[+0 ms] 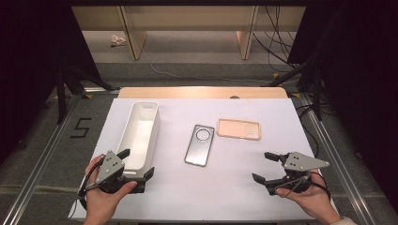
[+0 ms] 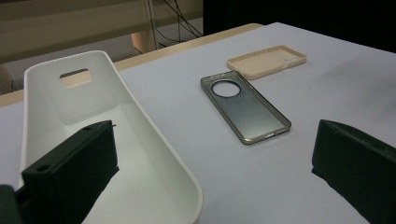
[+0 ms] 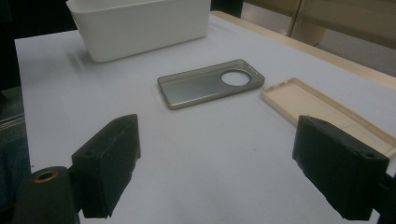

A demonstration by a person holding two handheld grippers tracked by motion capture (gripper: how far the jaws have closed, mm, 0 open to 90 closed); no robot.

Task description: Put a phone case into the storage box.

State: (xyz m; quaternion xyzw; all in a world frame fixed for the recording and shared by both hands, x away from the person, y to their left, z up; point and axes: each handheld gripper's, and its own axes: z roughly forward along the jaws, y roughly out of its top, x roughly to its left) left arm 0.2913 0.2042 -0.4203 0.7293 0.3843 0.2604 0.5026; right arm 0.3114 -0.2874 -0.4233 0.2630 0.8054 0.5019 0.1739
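Nearest the high camera, two hands come in from the bottom edge, each holding a tool low over the white surface. Left tool has its black jaws spread wide and holds nothing; they sit at the near end of the white bin, one jaw seeming to reach over its rim in the left gripper view, though I cannot tell if it touches. Right tool is likewise wide open and empty, hovering well short of the cases. Bin looks like smooth, hard plastic: long, narrow, round-cornered, with a handle slot in its far wall, and it is empty. Beside it lies a grey translucent phone case, glossy, with a round camera hole, inner side up. Just right of that lies a beige phone case, matte and shallow. Both cases lie flat and apart, probably so each can be gripped by an edge.
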